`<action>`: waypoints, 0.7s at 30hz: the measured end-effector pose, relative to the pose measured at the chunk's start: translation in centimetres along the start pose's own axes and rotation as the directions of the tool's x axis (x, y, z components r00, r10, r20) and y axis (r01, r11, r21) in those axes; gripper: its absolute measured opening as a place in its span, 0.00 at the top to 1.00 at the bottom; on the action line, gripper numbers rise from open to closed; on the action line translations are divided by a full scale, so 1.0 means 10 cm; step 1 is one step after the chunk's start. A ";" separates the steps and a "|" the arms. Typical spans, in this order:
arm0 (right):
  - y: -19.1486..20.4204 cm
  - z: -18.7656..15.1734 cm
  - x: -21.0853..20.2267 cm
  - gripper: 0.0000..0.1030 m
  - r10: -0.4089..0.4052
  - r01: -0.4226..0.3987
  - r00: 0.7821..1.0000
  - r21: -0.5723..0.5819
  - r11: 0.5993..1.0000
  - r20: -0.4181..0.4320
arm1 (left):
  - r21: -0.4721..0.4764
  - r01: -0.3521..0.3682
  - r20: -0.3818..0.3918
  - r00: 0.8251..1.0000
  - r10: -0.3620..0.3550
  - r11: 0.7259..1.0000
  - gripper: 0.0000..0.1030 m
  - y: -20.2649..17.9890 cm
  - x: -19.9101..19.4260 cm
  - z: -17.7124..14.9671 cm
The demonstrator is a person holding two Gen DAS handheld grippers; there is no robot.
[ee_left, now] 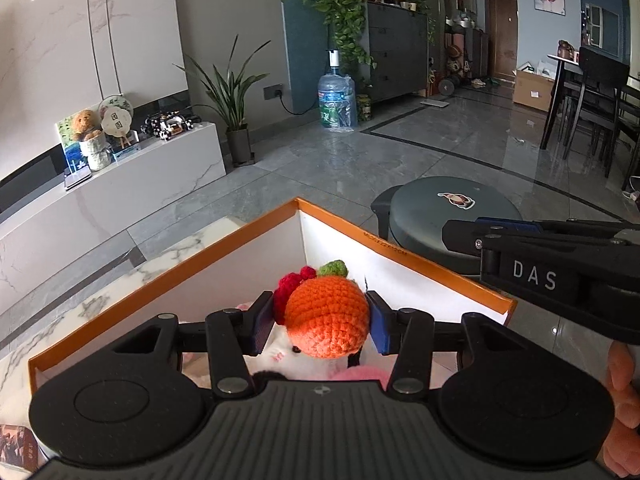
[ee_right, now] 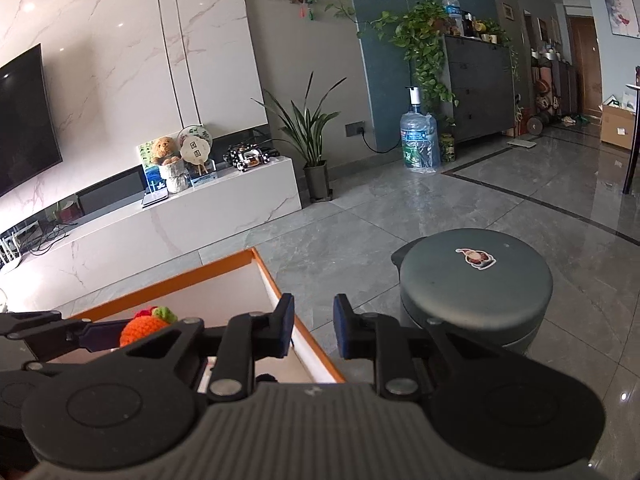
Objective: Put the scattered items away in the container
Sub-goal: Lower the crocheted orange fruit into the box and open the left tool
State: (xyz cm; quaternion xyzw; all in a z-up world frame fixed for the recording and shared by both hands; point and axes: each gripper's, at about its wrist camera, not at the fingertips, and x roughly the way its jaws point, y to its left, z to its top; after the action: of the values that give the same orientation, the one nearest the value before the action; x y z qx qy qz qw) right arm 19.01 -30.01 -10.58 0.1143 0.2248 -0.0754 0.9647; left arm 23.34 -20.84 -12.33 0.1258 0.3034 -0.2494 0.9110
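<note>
A white box with an orange rim (ee_left: 192,268) sits on a marble tabletop (ee_left: 120,280) in a living room, its open top facing the cameras. The left tongs (ee_left: 320,322) pinch a crocheted orange fruit (ee_left: 326,320) with a green leaf and a red knitted piece at its far side, holding it above the box's interior, between the two blue pads (ee_left: 378,326). Beneath the fruit, inside the box, lie soft white and pink plush items (ee_left: 280,354), largely hidden by the tongs' body, so their number cannot be told. The right tongs (ee_right: 314,330) stand over the box's near right edge with nothing between them, their pads slightly apart with a narrow gap showing floor and box rim. Beyond that corner of the box, on the grey tiled floor, stands a round dark-green stool (ee_right: 476,280) bearing a small sticker. Part of a hand (ee_left: 622,400) shows at the left view's lower right edge.
</note>
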 end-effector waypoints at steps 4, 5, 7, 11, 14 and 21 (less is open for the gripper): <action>-0.07 0.01 0.02 0.78 -0.005 0.005 1.000 0.018 1.000 -0.001 | 0.033 0.035 -0.028 0.999 -0.034 0.999 0.46 -0.12 0.15 -0.02; -0.08 0.02 0.02 0.78 -0.010 0.009 1.000 0.019 1.000 0.001 | 0.039 0.040 -0.036 0.999 -0.039 0.998 0.46 -0.13 0.18 -0.02; -0.10 0.02 0.03 0.78 -0.012 0.012 1.000 0.025 1.000 -0.002 | 0.047 0.046 -0.052 0.998 -0.044 0.998 0.46 -0.16 0.22 -0.03; -0.12 0.02 0.05 0.78 -0.012 0.013 1.000 0.031 0.999 -0.019 | 0.051 0.052 -0.090 0.995 -0.048 0.997 0.45 -0.18 0.29 0.00; -0.13 0.02 0.07 0.78 -0.010 0.010 1.000 0.036 0.999 -0.025 | 0.048 0.058 -0.114 0.992 -0.052 0.997 0.45 -0.16 0.31 0.00; -0.13 0.01 0.07 0.78 -0.005 0.006 0.999 0.034 0.999 -0.036 | 0.052 0.059 -0.132 0.990 -0.052 0.997 0.43 -0.16 0.30 -0.02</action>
State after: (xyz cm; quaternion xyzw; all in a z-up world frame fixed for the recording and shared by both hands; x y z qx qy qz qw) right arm 19.38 -31.39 -11.05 0.1315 0.2408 -0.0796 0.9583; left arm 24.45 -23.26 -14.46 0.1585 0.3586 -0.2743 0.8781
